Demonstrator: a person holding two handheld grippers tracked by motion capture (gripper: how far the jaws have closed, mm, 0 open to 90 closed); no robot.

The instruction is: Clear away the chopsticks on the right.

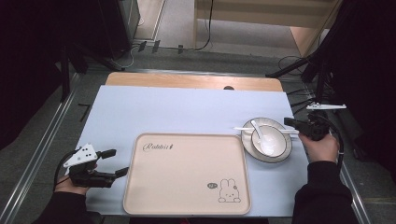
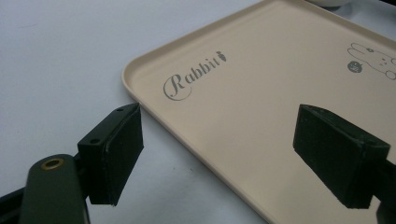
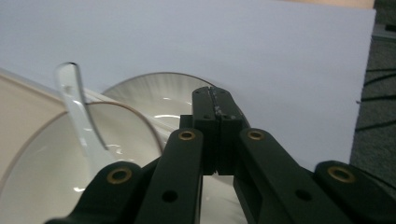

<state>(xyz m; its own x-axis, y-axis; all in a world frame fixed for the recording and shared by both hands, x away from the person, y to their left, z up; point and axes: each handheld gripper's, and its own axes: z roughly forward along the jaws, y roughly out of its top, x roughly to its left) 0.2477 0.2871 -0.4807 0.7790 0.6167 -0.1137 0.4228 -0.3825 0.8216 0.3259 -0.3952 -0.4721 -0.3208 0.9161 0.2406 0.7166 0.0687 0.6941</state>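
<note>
A beige tray (image 1: 187,172) printed with "Rabbit" and a bunny lies at the front centre of the table. To its right a white bowl (image 1: 275,143) stands on a white plate (image 1: 281,156), with a white spoon (image 1: 258,128) in it and a thin white stick (image 1: 243,128) across its rim. My left gripper (image 1: 118,161) is open at the tray's left edge; its jaws straddle the tray (image 2: 261,84) rim, one pad (image 2: 114,149) over the table and the other over the tray. My right gripper (image 1: 292,123) is shut, jaws (image 3: 215,100) pressed together over the plate (image 3: 159,86) beside the bowl (image 3: 42,186) and spoon (image 3: 79,112).
A pale blue sheet (image 1: 177,109) covers the table, with bare wood (image 1: 187,80) at the far edge. Cables and stand legs (image 1: 299,65) lie on the floor beyond and to the right. The sheet's right edge (image 3: 362,93) runs close to the right gripper.
</note>
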